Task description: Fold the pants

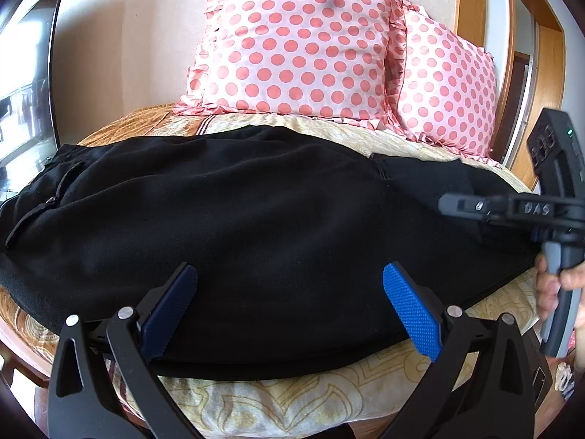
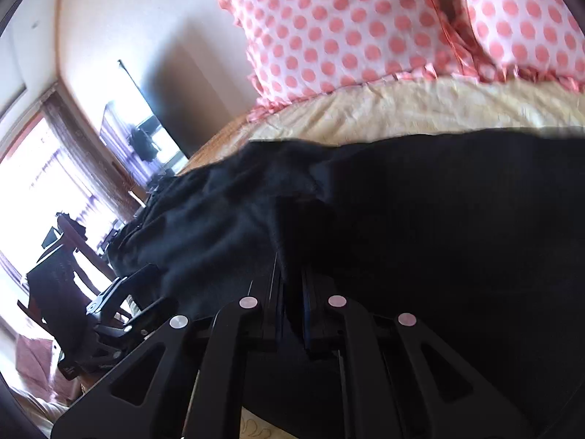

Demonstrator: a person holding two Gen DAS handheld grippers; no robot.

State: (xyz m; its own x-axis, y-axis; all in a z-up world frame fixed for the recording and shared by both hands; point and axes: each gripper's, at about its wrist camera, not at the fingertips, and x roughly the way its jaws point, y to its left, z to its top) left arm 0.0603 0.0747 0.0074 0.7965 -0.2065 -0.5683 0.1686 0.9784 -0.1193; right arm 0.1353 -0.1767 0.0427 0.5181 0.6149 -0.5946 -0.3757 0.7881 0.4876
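The black fleece pants [image 1: 256, 219] lie lengthwise across the yellow patterned bedspread [image 1: 292, 398]. The right gripper [image 2: 292, 292], clenched, seems to pinch a fold of cloth, mid-fold. The left gripper [image 1: 289, 307] hovers released over the near edge; next, lay the carried end square.

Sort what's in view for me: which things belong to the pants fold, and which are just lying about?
In the job:
- black pants, spread on the bed
- left gripper, fingers open over the near edge
- right gripper, shut on pants cloth

Lying about:
- two polka-dot pillows
- patterned bedspread
- TV on the wall
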